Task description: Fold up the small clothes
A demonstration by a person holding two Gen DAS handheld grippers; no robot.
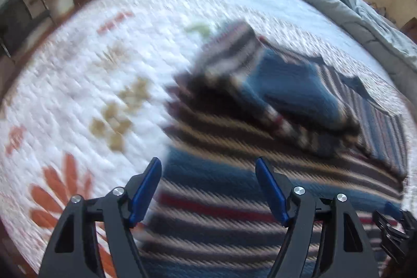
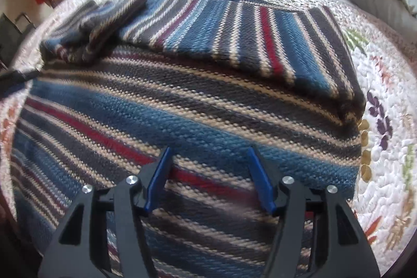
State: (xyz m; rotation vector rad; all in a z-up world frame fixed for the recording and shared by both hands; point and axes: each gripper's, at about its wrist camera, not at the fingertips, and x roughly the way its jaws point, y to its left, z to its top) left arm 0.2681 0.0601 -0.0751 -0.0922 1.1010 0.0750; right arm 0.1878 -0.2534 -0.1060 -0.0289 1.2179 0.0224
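Quilted bedspread (image 2: pixel 385 173) carries the striped sweater (image 2: pixel 198 106) spread beneath my left gripper (image 1: pixel 208 186) and right gripper (image 2: pixel 208 173), both agape, holding nothing. Pinching only one knit layer could drag the folded sleeves askew.

Both tools are built alike. The left gripper (image 1: pixel 208 168) has two matte black plastic arms, each shaped like a long triangle with a triangular cut-out near its base. A slimmer black link lies alongside each arm, and round silver screw heads mark the pivots, two to a side. Each finger ends in a narrow bright blue pad (image 1: pixel 146 189), flat and slightly tapered toward the tip. The right gripper (image 2: pixel 208 158) carries the same black frame, the same silver screws and the same blue pads (image 2: pixel 260 179).
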